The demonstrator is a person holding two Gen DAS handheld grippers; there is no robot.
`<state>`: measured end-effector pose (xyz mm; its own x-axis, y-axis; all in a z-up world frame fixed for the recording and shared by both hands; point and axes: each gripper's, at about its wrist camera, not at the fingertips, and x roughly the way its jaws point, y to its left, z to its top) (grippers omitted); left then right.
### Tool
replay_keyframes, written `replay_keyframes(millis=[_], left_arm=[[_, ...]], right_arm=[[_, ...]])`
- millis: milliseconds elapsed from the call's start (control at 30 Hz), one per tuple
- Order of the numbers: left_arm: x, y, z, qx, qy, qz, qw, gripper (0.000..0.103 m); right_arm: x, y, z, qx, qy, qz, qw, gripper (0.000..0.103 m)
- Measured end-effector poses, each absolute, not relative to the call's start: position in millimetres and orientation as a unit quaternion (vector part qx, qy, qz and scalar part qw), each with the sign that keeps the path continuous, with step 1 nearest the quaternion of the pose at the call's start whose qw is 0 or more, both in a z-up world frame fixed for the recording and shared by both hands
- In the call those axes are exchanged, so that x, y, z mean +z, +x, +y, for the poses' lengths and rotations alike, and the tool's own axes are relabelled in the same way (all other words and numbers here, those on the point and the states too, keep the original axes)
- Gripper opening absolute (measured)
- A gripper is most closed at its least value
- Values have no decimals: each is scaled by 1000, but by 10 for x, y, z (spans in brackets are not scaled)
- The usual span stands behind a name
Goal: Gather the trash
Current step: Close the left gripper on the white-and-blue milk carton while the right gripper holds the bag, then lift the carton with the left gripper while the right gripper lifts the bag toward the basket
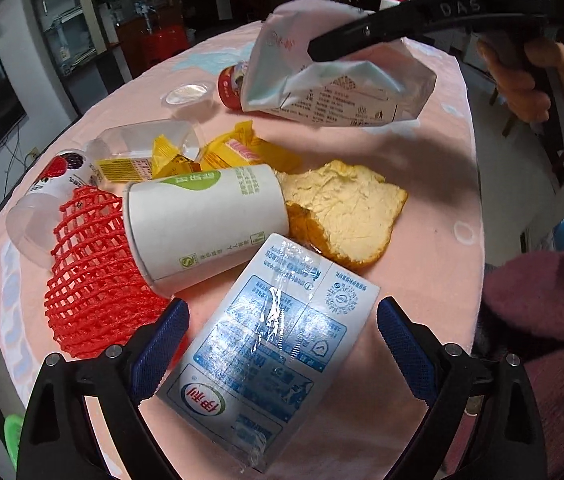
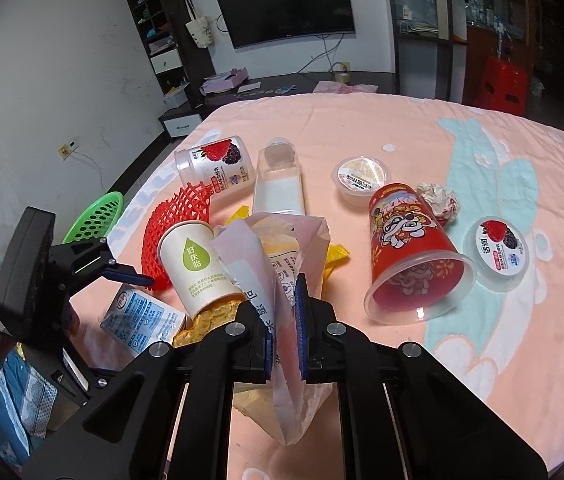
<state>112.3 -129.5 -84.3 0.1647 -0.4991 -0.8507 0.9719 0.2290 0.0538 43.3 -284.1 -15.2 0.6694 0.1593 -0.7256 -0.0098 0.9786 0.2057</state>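
My left gripper [image 1: 282, 320] is open, its blue pads on either side of a blue-and-white milk carton [image 1: 270, 360] that lies flat on the pink table; the carton also shows in the right wrist view [image 2: 142, 320]. My right gripper [image 2: 283, 316] is shut on a crumpled white plastic bag [image 2: 282, 256] and holds it above the table; the bag also shows in the left wrist view [image 1: 337, 80]. A white paper cup [image 1: 206, 220] lies on its side beside a bread slice [image 1: 341, 208] and red foam netting [image 1: 90, 280].
Yellow wrappers [image 1: 242, 152], a clear bottle [image 1: 146, 140], a berry yogurt tub [image 1: 62, 172] and a small lidded cup [image 1: 188, 94] lie further off. A red plastic cup [image 2: 409, 252], a crumpled paper ball [image 2: 439, 200] and a yogurt lid [image 2: 499, 252] lie to the right. A green basket [image 2: 96, 216] sits off the table's left edge.
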Motion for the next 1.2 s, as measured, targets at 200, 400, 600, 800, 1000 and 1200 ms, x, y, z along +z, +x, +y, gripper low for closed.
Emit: replay_keyframes(millis=[200, 400, 600, 800, 1000, 1200], left_arm=[[-908, 1117, -1306, -532, 320, 368, 692, 86], [-903, 1049, -1285, -514, 313, 364, 711, 80], [-867, 942, -1301, -480, 306, 362, 738, 72], [-778, 826, -1238, -449, 284, 356, 769, 68], [-634, 750, -1092, -425, 246, 354, 796, 68], [-467, 788, -873, -391, 200, 358, 824, 67]], right_arm=[[-169, 439, -2814, 47, 90, 406, 908, 10], [-178, 458, -2786, 48, 92, 407, 907, 10], [-184, 445, -2777, 45, 91, 405, 908, 10], [-148, 417, -2766, 45, 88, 399, 912, 10], [-85, 394, -2694, 54, 86, 391, 915, 10], [-10, 420, -2580, 71, 76, 384, 917, 10]])
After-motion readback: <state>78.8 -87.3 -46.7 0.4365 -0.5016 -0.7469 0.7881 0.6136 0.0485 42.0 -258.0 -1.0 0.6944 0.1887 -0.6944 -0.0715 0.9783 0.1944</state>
